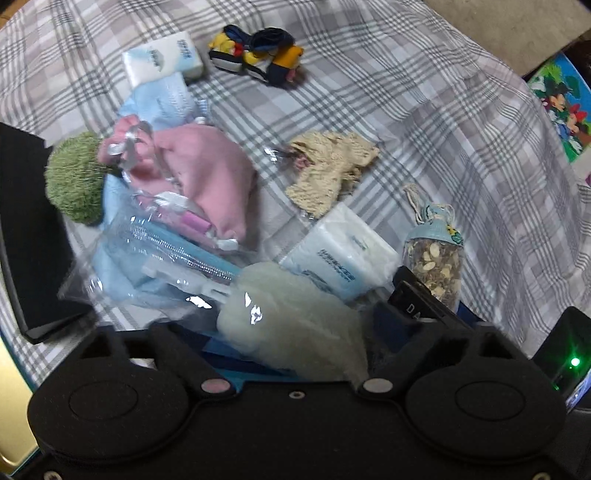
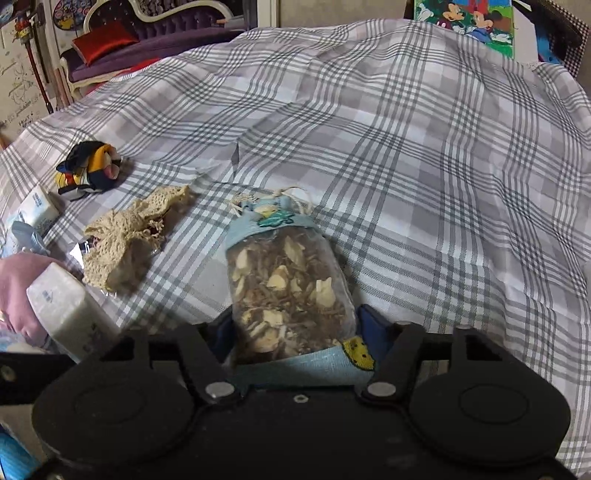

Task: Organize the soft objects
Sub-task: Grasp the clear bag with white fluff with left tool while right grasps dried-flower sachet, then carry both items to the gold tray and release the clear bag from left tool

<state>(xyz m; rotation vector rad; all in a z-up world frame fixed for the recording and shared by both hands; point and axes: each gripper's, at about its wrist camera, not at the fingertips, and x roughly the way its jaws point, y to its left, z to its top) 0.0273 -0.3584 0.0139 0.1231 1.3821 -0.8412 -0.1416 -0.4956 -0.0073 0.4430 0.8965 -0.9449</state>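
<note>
Right wrist: fingers (image 2: 295,332) gripping sachet (image 2: 288,280), its base hidden; left fingers (image 1: 295,332) unclear.

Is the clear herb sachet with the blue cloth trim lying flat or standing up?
Lying flat. The clear herb sachet with blue cloth trim rests lengthwise on the grey plaid sheet, drawstring end pointing away.

Cartoon poster (image 2: 476,22) behind checked bedsheet (image 2: 406,147); purple sofa (image 2: 155,40), red cushion (image 2: 103,40).
</note>
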